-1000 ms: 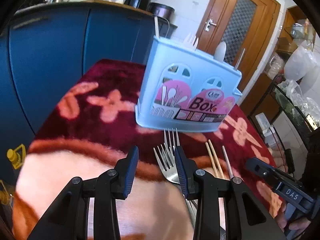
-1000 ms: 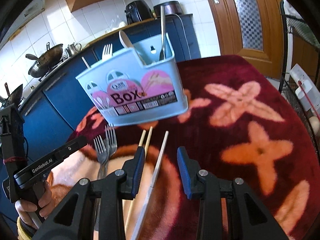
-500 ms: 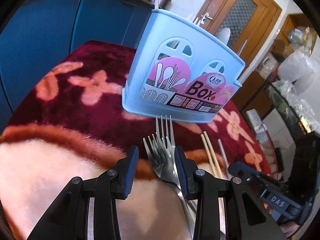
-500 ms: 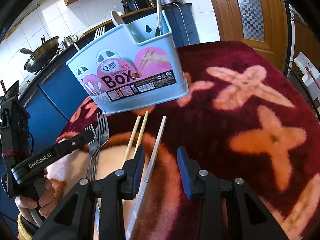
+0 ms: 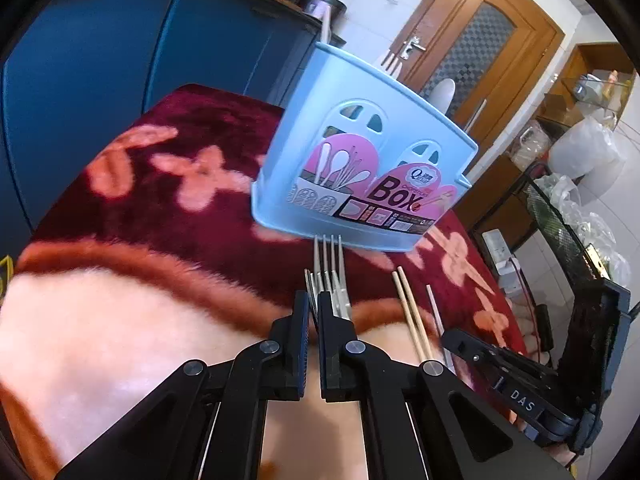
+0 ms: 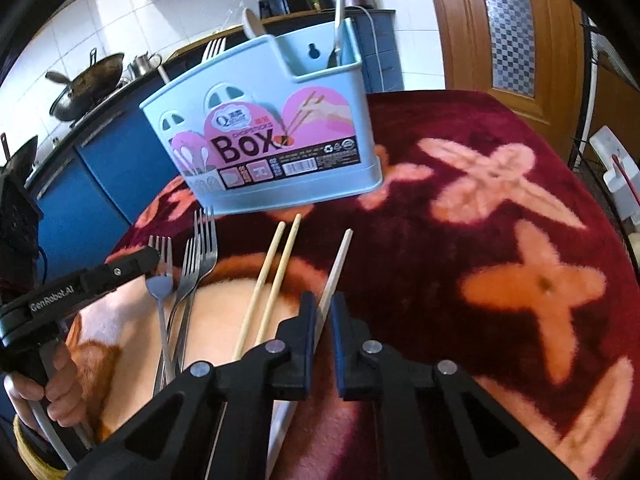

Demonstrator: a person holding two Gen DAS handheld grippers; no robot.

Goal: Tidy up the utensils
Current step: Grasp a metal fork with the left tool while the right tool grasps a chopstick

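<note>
Both grippers just closed on cutlery in front of the blue holder.

On the left, left gripper [image 5: 314, 308] with jaws just drawn in, now pinching the neck of one fork [image 6: 159, 280] from the cluster of forks [image 5: 330, 276] lying on the red flowered blanket [image 5: 180, 184]. On the right, right gripper [image 6: 323, 312] likewise just closed, narrow gap only, pinching a single pale chopstick [image 6: 338, 264] lying slantwise. Just left of that stick, a pair of wooden chopsticks [image 6: 276, 264] side by side, untouched. Beyond all of these, upright on the blanket, the blue holder [image 6: 264, 128] labelled "Box", already carrying a fork, a spoon and another long handle in its compartments. Behind, blue cabinets [image 5: 100, 52] and a wooden door [image 5: 476, 52]. At lower left of the right view, a hand [image 6: 56, 384] around the left gripper's grip.
</note>
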